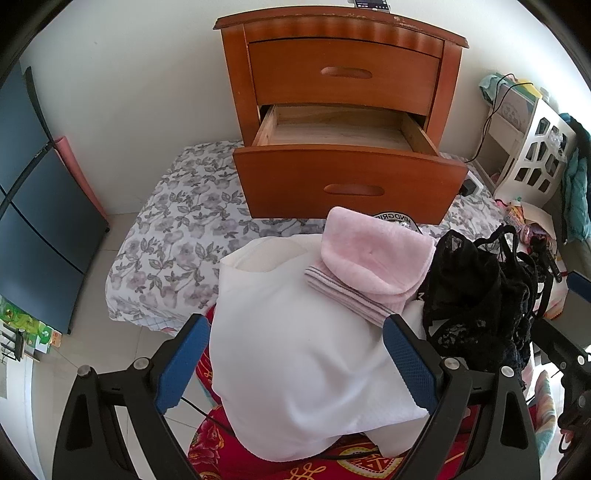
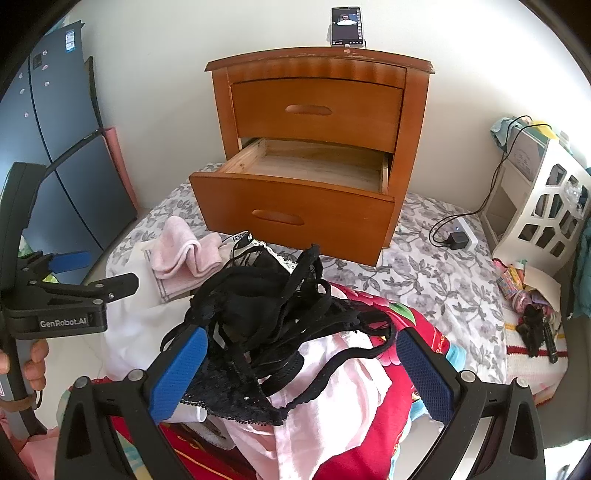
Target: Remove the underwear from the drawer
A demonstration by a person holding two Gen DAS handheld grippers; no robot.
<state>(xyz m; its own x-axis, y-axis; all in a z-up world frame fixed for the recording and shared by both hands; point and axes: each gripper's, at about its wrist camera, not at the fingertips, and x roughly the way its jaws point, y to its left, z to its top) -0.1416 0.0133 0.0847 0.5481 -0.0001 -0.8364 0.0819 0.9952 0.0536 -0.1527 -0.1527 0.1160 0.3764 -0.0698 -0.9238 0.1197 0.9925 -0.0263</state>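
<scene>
We see the nightstand (image 2: 317,147) at the far side, its lower drawer (image 2: 295,199) pulled out and bare wood inside, so we judge the taking-out is done and what remains is a tidy finish. The underwear lies near us on the bedding: a white piece (image 1: 295,350) on the left, a pink folded one (image 1: 373,258) on top of it, and a black lace tangle (image 2: 266,332) to the right. Our left tongs (image 1: 295,358) stand wide apart around the white piece, gripping nothing; our right tongs (image 2: 301,369) stand equally wide over the black lace, also gripping nothing. To finish well, we lift both straight up so no strap snags a finger. On the right, a white basket (image 2: 546,214) and a charger (image 2: 456,238) with its cable lie clear of us; a phone (image 2: 345,26) stands on top of the nightstand
</scene>
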